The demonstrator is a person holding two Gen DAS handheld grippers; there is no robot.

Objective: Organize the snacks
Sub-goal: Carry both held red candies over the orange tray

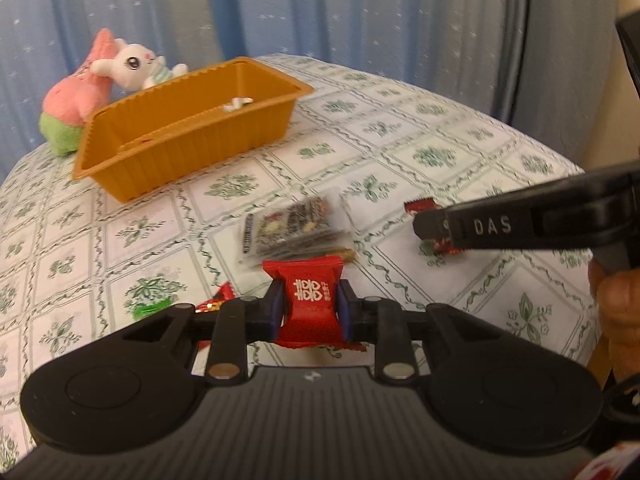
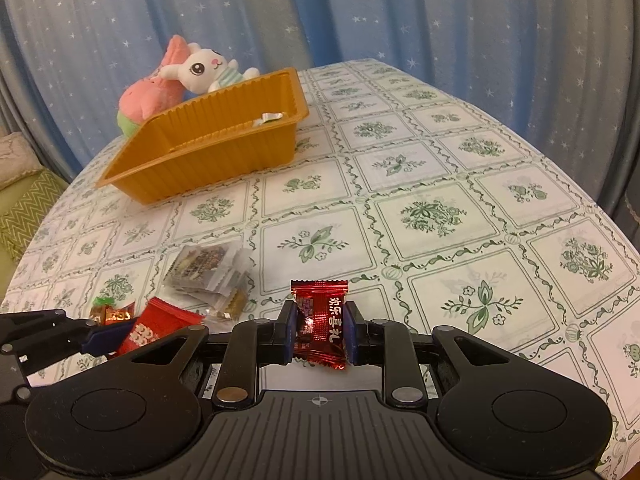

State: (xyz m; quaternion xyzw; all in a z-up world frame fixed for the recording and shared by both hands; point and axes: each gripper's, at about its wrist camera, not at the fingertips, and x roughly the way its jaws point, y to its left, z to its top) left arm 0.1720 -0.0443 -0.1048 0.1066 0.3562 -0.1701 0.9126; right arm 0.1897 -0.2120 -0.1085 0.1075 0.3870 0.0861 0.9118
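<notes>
Red foil shows in both grips: the left tongs (image 1: pixel 311 306) are closed on a matte red candy packet (image 1: pixel 309 296), and the right tongs (image 2: pixel 320 330) are clamped on a glossy dark-red candy (image 2: pixel 320 322). The orange tray (image 2: pixel 224 148) lies ahead of both tongs and off to their left, well apart across the desk (image 2: pixel 440 184). Its long axis runs slantwise, near end at the left, far end toward the plush toys (image 2: pixel 188 76). Judging by both views, the left tongs sit nearer it, so they likely reach first. Loose snack packets (image 2: pixel 208 268) lie just ahead-left of the right tongs.
</notes>
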